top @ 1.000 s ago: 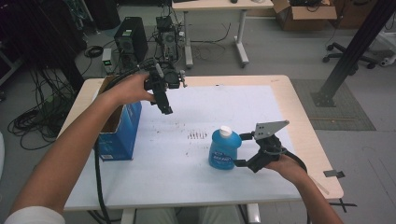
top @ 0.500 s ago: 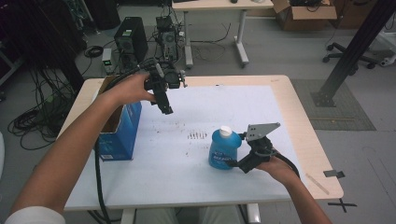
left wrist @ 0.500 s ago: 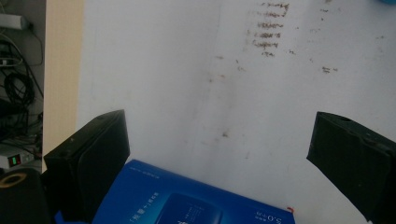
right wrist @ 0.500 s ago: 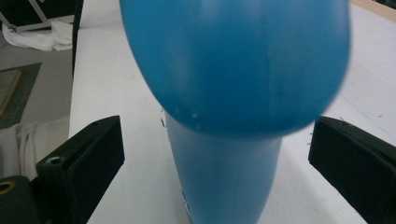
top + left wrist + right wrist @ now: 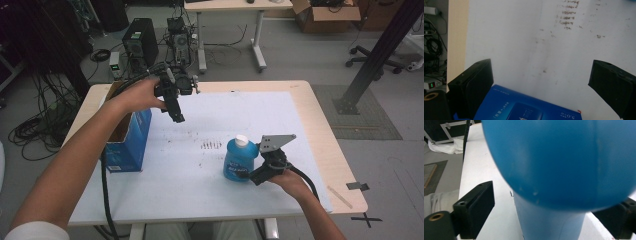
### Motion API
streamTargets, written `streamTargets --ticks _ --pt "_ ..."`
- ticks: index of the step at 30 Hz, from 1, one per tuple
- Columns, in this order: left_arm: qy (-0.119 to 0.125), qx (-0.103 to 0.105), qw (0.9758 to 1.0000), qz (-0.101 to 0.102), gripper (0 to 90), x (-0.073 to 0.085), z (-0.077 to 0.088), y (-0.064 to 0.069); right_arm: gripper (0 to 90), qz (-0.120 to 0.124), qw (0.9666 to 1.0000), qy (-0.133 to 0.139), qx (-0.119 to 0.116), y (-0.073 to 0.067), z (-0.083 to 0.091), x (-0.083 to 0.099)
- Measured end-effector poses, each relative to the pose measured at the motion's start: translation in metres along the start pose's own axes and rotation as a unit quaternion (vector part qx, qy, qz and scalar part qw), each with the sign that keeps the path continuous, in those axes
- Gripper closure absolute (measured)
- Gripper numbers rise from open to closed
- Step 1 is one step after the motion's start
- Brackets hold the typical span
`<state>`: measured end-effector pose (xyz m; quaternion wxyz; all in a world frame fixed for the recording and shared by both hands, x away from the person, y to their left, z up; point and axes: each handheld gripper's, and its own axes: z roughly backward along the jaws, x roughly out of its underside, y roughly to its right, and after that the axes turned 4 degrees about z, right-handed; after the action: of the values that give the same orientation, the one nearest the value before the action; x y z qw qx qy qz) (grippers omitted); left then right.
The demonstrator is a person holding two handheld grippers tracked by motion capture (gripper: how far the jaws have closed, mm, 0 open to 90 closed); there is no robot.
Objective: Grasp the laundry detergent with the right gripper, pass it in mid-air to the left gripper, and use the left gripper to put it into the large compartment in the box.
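A blue plastic bottle [image 5: 236,161] with a white cap stands upright on the white sheet [image 5: 200,195], right of the middle. My right gripper [image 5: 245,175] reaches in from its right, low down, with a jaw on either side of the bottle [image 5: 554,162]. Its jaws have just been closing, but a gap still shows between the left pad [image 5: 482,207] and the bottle. My left gripper [image 5: 177,116] hangs open above the sheet at the back left, pointing down, with nothing between its jaws. Just below it is an open blue cardboard box [image 5: 127,145], whose top edge [image 5: 524,107] lies under the jaws.
Small dark marks [image 5: 211,145] dot the sheet's middle. The blue box stands at the table's left edge. A black cable [image 5: 106,200] hangs off the front left. Beyond the table are a computer tower [image 5: 139,42], desk legs and a black post [image 5: 372,60].
My right gripper has slid left and a little down, from beside the bottle to around its lower body, and its jaws have narrowed. The left gripper has stayed put.
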<state>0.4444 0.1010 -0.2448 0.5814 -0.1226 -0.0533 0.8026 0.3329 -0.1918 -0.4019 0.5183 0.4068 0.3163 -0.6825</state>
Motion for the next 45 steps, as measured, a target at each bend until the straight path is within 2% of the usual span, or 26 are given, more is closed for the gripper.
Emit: streamTargets --ticks 26,37,45 --pt "-0.003 -0.001 1.0 -0.002 6.1 -0.0011 -0.001 0.0007 27.2 0.005 0.9999 0.01 0.002 0.0016 0.0016 0.0015" --pt "-0.004 -0.002 1.0 -0.001 6.1 -0.0003 -0.0003 0.0006 40.4 0.012 0.9997 0.02 0.004 0.0012 0.0037 -0.0001" --pt "-0.004 -0.003 1.0 -0.003 6.1 -0.0012 0.0001 0.0017 42.0 0.012 0.9996 0.025 0.004 0.001 0.0048 -0.0003"
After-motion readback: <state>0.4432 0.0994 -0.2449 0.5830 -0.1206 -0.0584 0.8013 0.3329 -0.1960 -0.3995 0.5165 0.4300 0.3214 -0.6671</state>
